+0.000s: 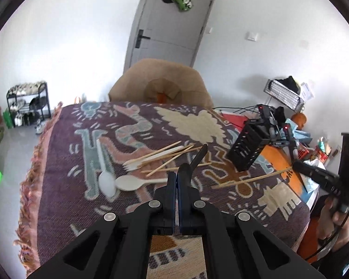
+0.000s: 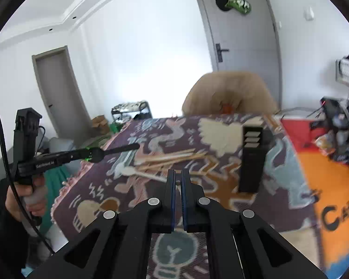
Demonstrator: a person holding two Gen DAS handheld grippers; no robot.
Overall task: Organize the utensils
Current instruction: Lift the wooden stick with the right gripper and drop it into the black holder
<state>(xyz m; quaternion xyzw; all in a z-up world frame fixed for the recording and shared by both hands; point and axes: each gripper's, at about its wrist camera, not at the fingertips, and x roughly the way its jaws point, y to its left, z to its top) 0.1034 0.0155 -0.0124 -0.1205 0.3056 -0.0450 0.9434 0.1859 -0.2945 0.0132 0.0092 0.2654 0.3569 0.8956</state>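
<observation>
From the left gripper point(image 1: 176, 179), the utensil pile point(image 1: 160, 157) lies directly ahead at 12 o'clock, covering the blanket point(image 1: 65, 200) from 10 to 1 o'clock. A black slotted holder point(image 1: 246, 150) stands at 2 o'clock. Bare blanket runs at 8 to 9 o'clock. From the right gripper point(image 2: 178, 177), the holder point(image 2: 252, 158) blocks 2 o'clock; the orange area point(image 2: 332, 186) at 3 o'clock is unobstructed.

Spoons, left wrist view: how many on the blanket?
2, side by side left of the stick pile: a clear spoon and a cream spoon, bowls touching. More may be hidden under the sticks.
</observation>
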